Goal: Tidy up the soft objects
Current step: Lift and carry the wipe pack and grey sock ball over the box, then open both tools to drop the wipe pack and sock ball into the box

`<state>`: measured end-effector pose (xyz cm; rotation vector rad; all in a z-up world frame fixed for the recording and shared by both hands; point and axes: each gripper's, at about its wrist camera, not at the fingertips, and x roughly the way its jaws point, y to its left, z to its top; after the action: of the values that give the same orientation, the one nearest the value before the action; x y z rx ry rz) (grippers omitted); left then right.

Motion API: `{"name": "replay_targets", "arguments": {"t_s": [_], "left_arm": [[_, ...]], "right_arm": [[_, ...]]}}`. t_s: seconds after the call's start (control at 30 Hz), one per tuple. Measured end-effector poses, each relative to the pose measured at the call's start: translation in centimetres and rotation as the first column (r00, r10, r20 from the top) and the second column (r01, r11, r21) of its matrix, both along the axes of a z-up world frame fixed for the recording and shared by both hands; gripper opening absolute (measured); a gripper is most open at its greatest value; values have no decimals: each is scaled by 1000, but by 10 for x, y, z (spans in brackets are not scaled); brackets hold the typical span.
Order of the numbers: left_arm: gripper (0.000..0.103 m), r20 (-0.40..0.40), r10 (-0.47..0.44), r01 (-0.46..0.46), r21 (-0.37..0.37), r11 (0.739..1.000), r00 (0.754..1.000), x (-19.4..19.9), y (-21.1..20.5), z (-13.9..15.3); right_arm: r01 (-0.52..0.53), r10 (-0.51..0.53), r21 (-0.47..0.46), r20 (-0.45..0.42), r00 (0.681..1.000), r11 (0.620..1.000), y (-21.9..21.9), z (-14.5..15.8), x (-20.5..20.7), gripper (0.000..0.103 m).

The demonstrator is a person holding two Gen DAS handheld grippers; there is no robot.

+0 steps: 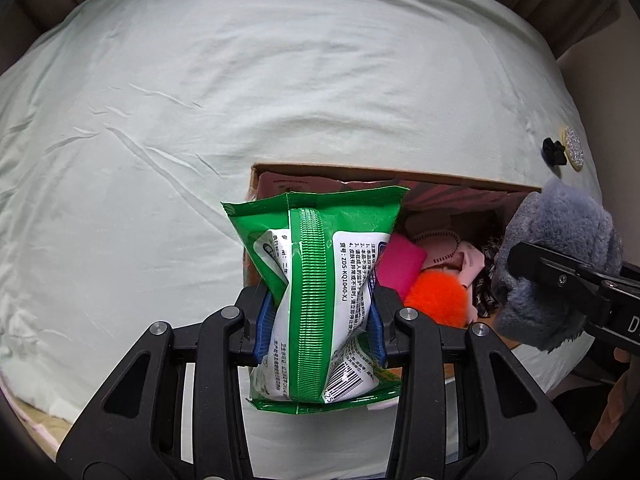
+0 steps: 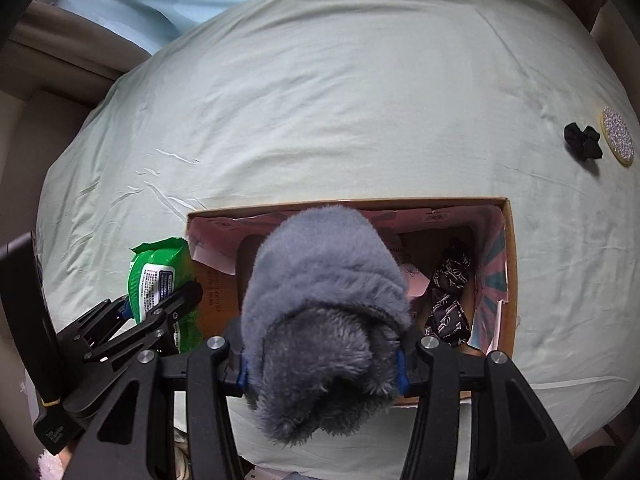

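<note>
Scrunchie (image 2: 583, 142) beside glittery disc (image 2: 618, 142), well beyond cardboard box (image 2: 507, 264)

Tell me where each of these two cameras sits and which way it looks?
Left wrist view: on the left tool, looking steeply down its fingers at the green wipes pack it grips, above the cardboard box; the right tool shows at the edge.
Right wrist view: on the right tool, looking down at the grey plush slipper it grips, over the box; the left tool shows.
Shared: box, pack, slipper, pale green bedsheet.
</note>
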<state>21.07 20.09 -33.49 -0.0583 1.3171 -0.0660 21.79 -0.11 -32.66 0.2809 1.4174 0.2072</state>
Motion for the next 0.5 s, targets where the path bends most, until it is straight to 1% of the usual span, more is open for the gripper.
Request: {"name": "replay_targets", "arguments": {"t_s": [0.1,0.2,0.33,0.47,0.5], "left_arm": [[34,-45,0,-1,-12,1000,999,11,-2,-25],[34,-92,-13,11,-25,1000,996,12,-7,-48],[34,-117,-44,43,-7,999,992,7,-16,-62],[34,-143,-33,29,-30,999,989,8,-18,-68],[36,-144,-32,27,-39,999,989,8,-18,-67]], "right_arm": [[33,-32,12,-48,998,999,-2,-20,12,47],[46,-45,11,-91,995,999,-3,-37,20,47],[61,-59,9,-124,991,998,-4,-47,25,47],[69,-68,5,-145,987,998,-6,-52,28,47],[72,-69,13,-155,986,997,-3,-53,31,47]]}}
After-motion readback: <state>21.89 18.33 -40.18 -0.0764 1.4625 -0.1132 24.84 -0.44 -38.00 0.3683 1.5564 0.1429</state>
